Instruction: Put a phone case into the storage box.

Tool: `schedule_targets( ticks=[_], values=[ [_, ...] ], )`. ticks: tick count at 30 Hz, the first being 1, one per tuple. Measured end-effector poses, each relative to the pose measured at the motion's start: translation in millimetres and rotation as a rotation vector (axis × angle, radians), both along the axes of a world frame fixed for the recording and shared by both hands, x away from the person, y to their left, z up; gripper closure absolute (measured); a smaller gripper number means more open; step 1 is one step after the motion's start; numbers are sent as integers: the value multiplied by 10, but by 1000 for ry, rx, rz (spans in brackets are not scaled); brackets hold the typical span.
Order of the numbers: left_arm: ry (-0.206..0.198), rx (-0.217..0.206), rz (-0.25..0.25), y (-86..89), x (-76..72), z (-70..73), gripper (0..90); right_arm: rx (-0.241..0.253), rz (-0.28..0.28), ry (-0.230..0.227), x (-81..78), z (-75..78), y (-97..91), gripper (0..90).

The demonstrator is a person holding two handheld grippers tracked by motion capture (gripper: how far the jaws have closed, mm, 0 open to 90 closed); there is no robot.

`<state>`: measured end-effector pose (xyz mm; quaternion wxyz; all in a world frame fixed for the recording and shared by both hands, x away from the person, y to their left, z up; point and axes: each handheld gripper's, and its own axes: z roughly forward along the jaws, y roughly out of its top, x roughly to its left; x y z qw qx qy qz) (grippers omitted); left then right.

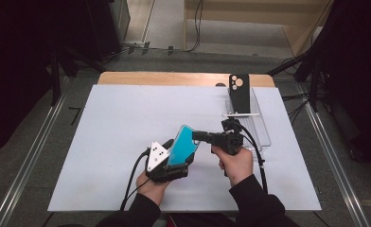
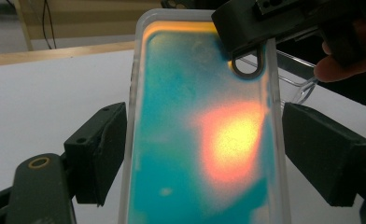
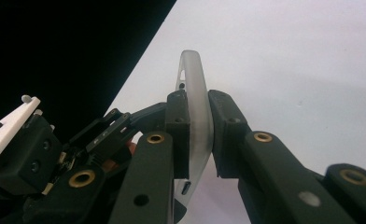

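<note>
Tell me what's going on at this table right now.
A person is working with a gripper in each hand over a white table. The left gripper holds a teal phone case across its width, tilted up off the table. The right gripper is shut on the case's clear upper edge, pinching the rim between its pads. Farther back, a black phone stands upright in a clear tray.

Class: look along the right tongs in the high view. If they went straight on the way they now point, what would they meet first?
The right tongs point leftward and are already shut on the edge of the teal phone case. Straight on, they would likely push across the case toward the left tongs holding it; depth is hard to judge.
</note>
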<state>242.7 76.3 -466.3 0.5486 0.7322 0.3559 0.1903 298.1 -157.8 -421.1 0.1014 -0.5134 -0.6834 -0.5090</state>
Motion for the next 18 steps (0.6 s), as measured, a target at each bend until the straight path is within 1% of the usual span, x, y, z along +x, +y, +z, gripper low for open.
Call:
schedule_targets(
  ticks=[1, 2, 3, 4, 6, 7, 9, 10, 11, 12, 13, 15, 16, 18],
  values=[
    [7, -4, -5, -2, -1, 15, 167, 3, -1, 9, 0, 8, -9, 770],
    [26, -12, -17, 2, 8, 34, 167, 9, -3, 15, -4, 19, -17, 770],
    [48, -23, -31, 7, 15, 52, 167, 12, -3, 14, -7, 29, -29, 772],
    [61, -34, -42, 9, 23, 66, 166, 14, -4, 14, -8, 43, -37, 773],
    [94, -38, -59, 8, 33, 94, 167, 11, -3, 8, -9, 70, -49, 774],
    [103, -34, -65, 9, 38, 104, 168, 8, -3, 10, -10, 81, -56, 774],
    [124, -12, -69, 3, 48, 126, 168, -1, -1, 8, -13, 94, -65, 774],
    [142, -7, -76, 0, 55, 137, 164, -6, -3, 4, -14, 96, -69, 774],
    [154, 3, -75, 1, 59, 151, 141, -10, -5, -1, -14, 96, -69, 773],
    [161, 7, -77, 1, 61, 163, 138, -12, -7, -5, -14, 95, -72, 773],
    [166, 11, -80, 1, 60, 176, 138, -19, -10, -9, -15, 99, -75, 773],
    [160, 26, -92, 5, 52, 200, 138, -36, -13, -18, -16, 109, -79, 774],
    [166, 34, -99, 2, 50, 208, 138, -48, -16, -26, -18, 115, -80, 773],
    [202, 42, -120, -7, 61, 216, 138, -69, -16, -41, -24, 131, -82, 774]
  ],
)
